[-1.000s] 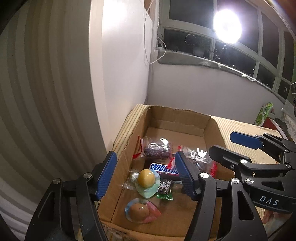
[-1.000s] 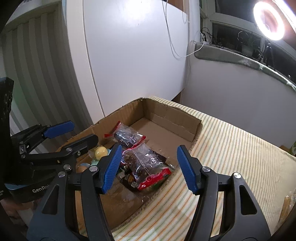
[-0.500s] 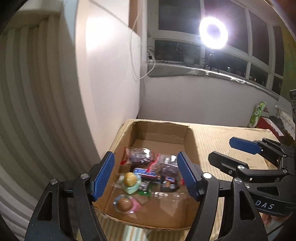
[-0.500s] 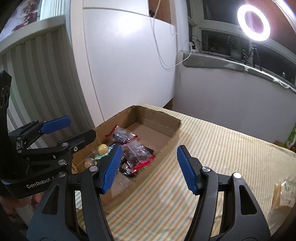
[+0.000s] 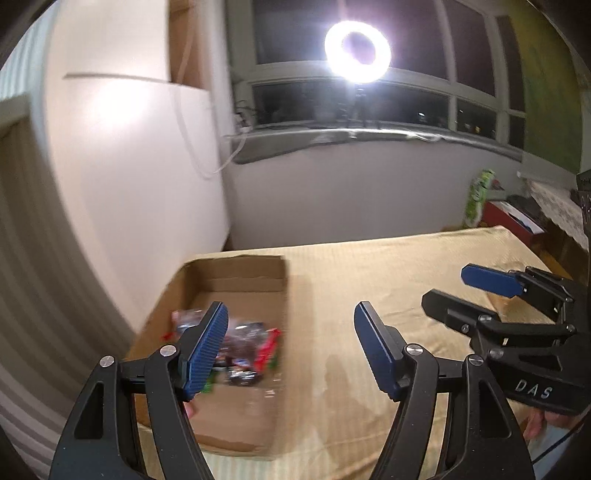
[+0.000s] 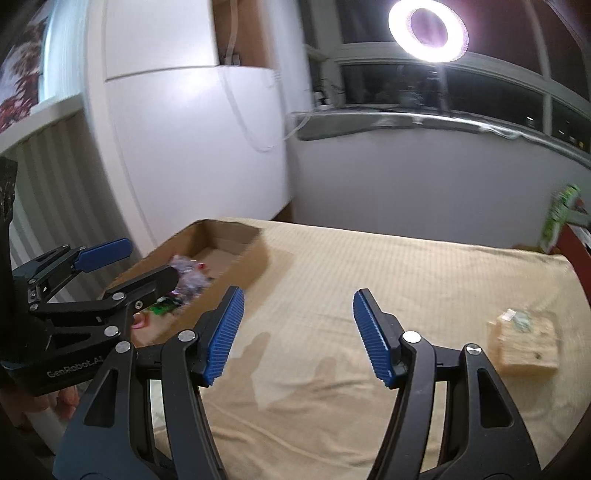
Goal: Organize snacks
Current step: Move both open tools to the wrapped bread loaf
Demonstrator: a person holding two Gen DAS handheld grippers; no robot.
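My left gripper point(image 5: 290, 334) hangs with its blue pads well apart and nothing between them; its jaws were just opening a little. My right gripper point(image 6: 297, 332) is likewise spread, empty, over bare striped bedcover point(image 6: 388, 266). Readable writing: "DAS" in pale letters on the right gripper's black body as seen from the left camera, "GenRobot.AI" on the left gripper's body as seen from the right camera. The cardboard box point(image 5: 255, 273) sits at the cover's left side, near the white wall; the snacks point(image 5: 245, 343) lie heaped in its near half, blurred, red and green wrapper edges showing, no label legible. My left pad partly hides them in the left view. One snack packet point(image 6: 526, 341), pale and clear-wrapped, lies alone on the cover to the right, well apart from the box; print on it too blurred to read. A damp-looking stain marks the cloth just ahead of both grippers. Farther off: green package point(image 6: 559, 212) beside a red box, grey windowsill, white cable down the wall, ring light point(image 6: 428, 26) glaring against dark windows.
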